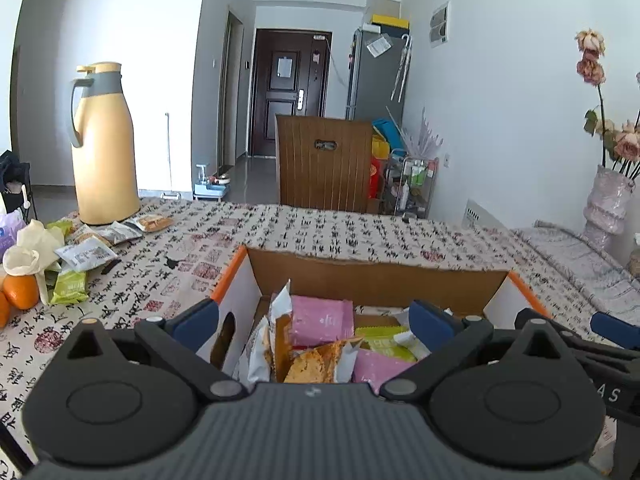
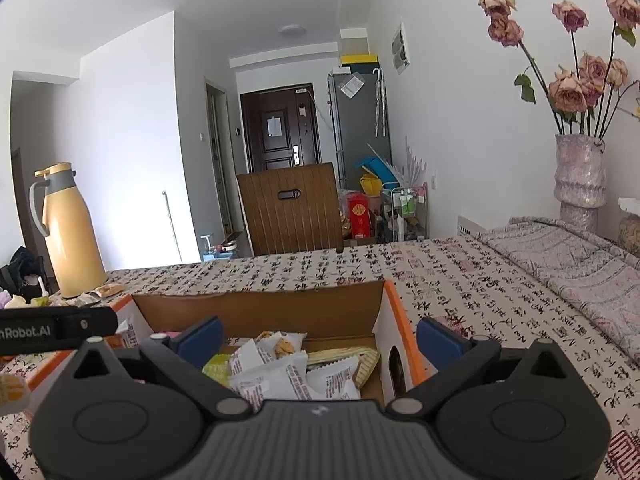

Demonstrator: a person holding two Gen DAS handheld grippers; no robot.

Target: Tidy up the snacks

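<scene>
An open cardboard box [image 1: 376, 276] with orange-edged white sides sits on the patterned tablecloth and holds several snack packets, pink [image 1: 322, 320], green and orange. My left gripper [image 1: 316, 322] is open and straddles the box's left wall, one finger outside, one inside. In the right wrist view the same box [image 2: 256, 312] holds white packets [image 2: 296, 376]. My right gripper [image 2: 320, 338] is open and straddles the box's right wall. Neither gripper holds anything. Loose snack packets [image 1: 86, 254] lie on the table at far left.
A yellow thermos jug [image 1: 104, 148] stands at the table's back left, with oranges [image 1: 18, 292] and a cloth beside the loose packets. A vase of dried roses [image 2: 580, 176] stands at the back right. A wooden chair [image 1: 324, 164] is behind the table.
</scene>
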